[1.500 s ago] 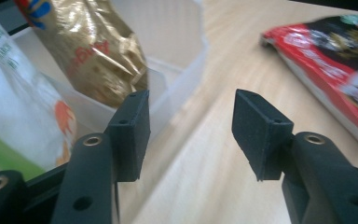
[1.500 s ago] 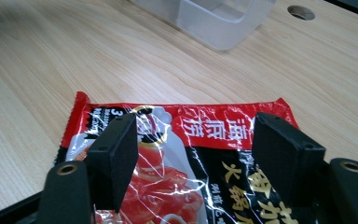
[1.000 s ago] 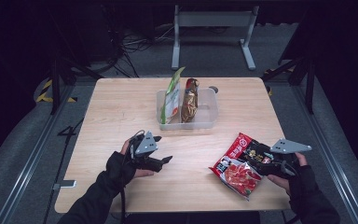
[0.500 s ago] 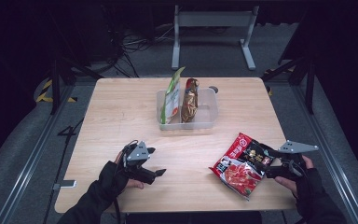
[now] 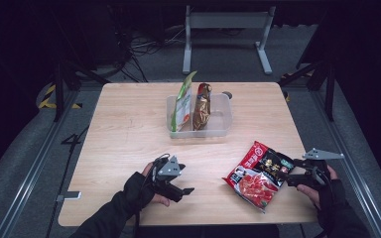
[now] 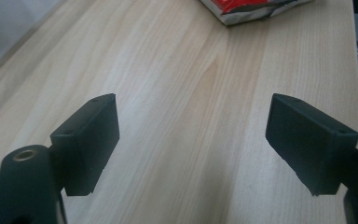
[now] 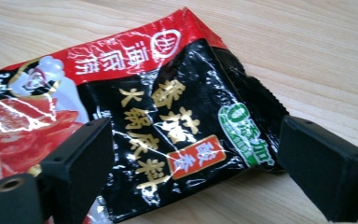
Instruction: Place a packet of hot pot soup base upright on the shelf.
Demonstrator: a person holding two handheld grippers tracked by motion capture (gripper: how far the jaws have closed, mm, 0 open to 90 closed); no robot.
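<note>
A red and black snack packet (image 5: 256,173) (image 7: 158,102) lies flat on the wooden table (image 5: 129,129) at the front right. My right gripper (image 5: 285,175) (image 7: 196,140) is at its right end. Its jaws have just been opening and stand wide on either side of the packet's black end, with the pads off it. My left gripper (image 5: 188,190) (image 6: 191,135) hovers low over bare wood at the front centre. Its jaws have just closed a little but remain wide apart with nothing between them. A corner of the packet (image 6: 251,7) lies ahead of it.
A clear plastic bin (image 5: 221,126) stands at the table's middle back, with a green packet (image 5: 182,104) and a brown packet (image 5: 201,105) upright inside. A small dark knob (image 5: 226,94) sits behind it. The table's front edge is close to both hands.
My left gripper has moved toward the front edge and a little right. My right gripper has sunk slightly toward the front while its jaws widened; the packet has stayed put.
</note>
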